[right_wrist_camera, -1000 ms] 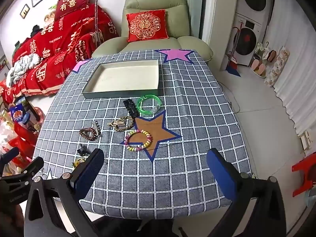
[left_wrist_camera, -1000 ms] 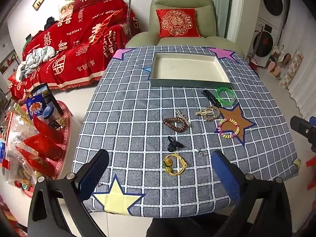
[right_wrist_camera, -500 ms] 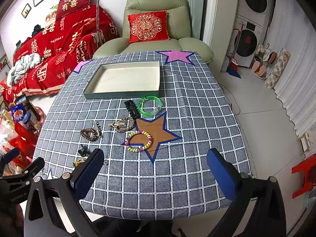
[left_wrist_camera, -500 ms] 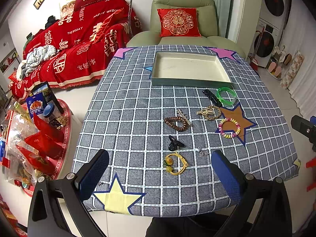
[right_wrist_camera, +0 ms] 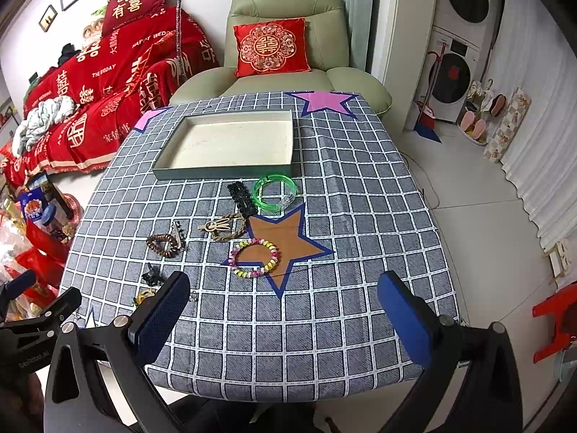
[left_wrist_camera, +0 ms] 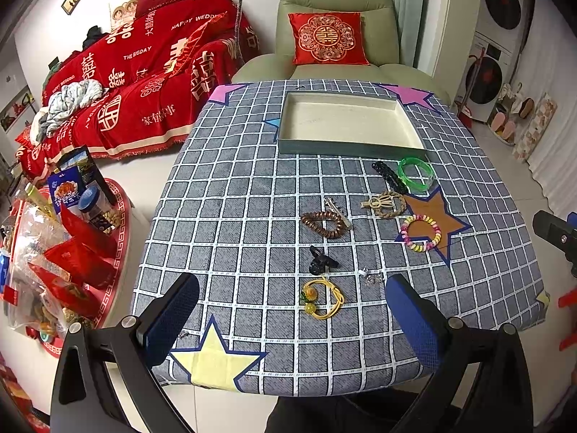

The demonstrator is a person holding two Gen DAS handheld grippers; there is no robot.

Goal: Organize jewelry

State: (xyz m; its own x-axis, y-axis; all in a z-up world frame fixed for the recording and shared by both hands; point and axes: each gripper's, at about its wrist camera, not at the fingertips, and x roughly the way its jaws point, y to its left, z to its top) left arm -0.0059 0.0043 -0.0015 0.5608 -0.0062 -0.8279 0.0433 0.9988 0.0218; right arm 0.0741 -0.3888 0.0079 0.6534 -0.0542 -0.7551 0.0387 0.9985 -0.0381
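Hovering over the near edge of the counter [left_wrist_camera: 223,187], the left gripper [left_wrist_camera: 292,321] and right gripper [right_wrist_camera: 285,315] both have their jaws spread wide and empty. All the jewelry lies loose on the cloth; the tray [left_wrist_camera: 346,146] at the far side holds nothing.

Nearest to the left gripper is the yellow cord bracelet [left_wrist_camera: 322,297], lying just beyond and between its jaws, slightly left of their midline, with its long axis running roughly left to right. The black claw clip [left_wrist_camera: 321,261] sits just beyond it.

The multicoloured bead bracelet [right_wrist_camera: 256,258] lies ahead of the right gripper, toward its left jaw. The green bangle [right_wrist_camera: 276,193] rests near the tray.

Judgement: the left gripper is better placed for the first pick.
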